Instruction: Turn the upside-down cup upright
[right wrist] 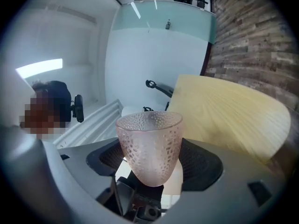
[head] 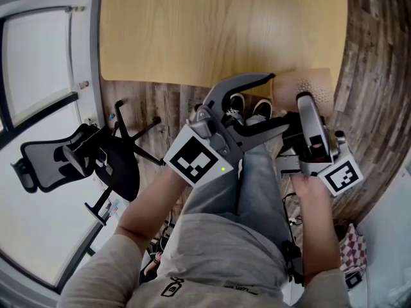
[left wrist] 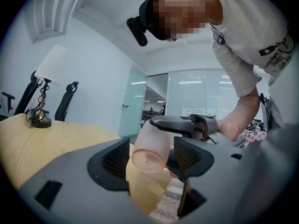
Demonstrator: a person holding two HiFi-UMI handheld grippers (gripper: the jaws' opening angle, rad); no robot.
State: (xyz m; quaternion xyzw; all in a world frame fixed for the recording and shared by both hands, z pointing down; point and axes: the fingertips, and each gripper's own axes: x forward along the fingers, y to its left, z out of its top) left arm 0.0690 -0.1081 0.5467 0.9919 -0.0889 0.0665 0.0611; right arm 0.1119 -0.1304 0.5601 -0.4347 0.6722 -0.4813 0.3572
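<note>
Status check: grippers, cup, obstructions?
Right gripper shut on cup, held in air near table edge. Left gripper open, jaws flanking cup, not gripping. Nothing in the way.

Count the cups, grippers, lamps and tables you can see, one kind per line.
cup: 1
grippers: 2, the left gripper and the right gripper
lamp: 1
table: 1
total: 5

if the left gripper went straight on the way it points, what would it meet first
The pink dimpled cup: its base sits between the open jaws of the left gripper, held by the right gripper. Past it, likely the right gripper itself, though depth is unclear.
</note>
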